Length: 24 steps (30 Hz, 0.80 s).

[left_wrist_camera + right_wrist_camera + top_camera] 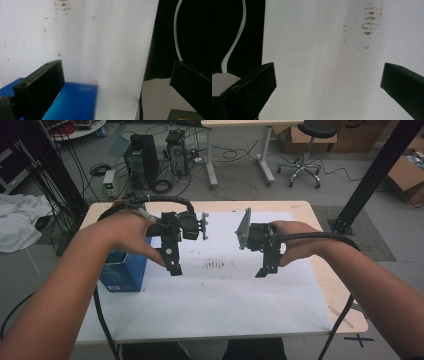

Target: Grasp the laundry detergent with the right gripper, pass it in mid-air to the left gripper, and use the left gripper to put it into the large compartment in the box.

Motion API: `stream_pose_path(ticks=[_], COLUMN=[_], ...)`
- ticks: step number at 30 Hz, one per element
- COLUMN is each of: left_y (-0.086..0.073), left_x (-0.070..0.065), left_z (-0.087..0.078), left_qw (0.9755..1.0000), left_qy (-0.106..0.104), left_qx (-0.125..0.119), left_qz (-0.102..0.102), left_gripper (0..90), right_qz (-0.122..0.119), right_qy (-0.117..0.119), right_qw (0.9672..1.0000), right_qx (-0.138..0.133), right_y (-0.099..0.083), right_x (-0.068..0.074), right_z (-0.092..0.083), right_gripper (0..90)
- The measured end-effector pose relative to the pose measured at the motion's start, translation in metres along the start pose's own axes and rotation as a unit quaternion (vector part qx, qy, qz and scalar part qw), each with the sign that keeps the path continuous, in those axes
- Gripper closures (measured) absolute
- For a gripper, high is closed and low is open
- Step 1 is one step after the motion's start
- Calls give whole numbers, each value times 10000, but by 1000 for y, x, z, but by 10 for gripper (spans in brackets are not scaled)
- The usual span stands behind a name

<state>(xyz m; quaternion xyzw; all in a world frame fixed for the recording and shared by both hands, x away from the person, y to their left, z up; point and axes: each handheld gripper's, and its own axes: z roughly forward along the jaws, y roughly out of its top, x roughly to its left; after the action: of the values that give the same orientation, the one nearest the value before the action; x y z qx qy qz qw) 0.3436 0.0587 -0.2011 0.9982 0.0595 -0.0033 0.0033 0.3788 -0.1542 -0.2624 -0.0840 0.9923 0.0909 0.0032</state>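
**Both grippers spread wide above the sheet, blue box at the left edge**

Left gripper (pixel 173 265) hovers with jaws well apart and empty, just right of the blue box (pixel 123 270); the right gripper (pixel 266 266), equally spread, hangs over the white sheet (pixel 220 305). The box stands at the table's left edge. It looks like stiff, light cardboard with slick printed faces, so gripping across its narrow sides seems safest. The left gripper view shows the box's glossy top (pixel 75 102) close up; the high view shows its standing side.
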Motion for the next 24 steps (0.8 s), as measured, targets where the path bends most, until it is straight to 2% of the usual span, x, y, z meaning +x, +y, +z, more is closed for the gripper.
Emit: stream_pose_path(ticks=[9, 24], left_y=[4, 6], left_x=[-5, -4], left_z=[-1, 1], left_qw=[10000, 9999], left_qy=[5, -12], left_qx=[-45, -26], left_qz=[64, 107], left_gripper=[1, 1], right_qz=[0, 10], right_qy=[-20, -33], right_qw=[10000, 10000], right_qx=[15, 35], right_y=[1, 1], right_x=[3, 3], right_z=[-4, -3], right_gripper=[0, 0])
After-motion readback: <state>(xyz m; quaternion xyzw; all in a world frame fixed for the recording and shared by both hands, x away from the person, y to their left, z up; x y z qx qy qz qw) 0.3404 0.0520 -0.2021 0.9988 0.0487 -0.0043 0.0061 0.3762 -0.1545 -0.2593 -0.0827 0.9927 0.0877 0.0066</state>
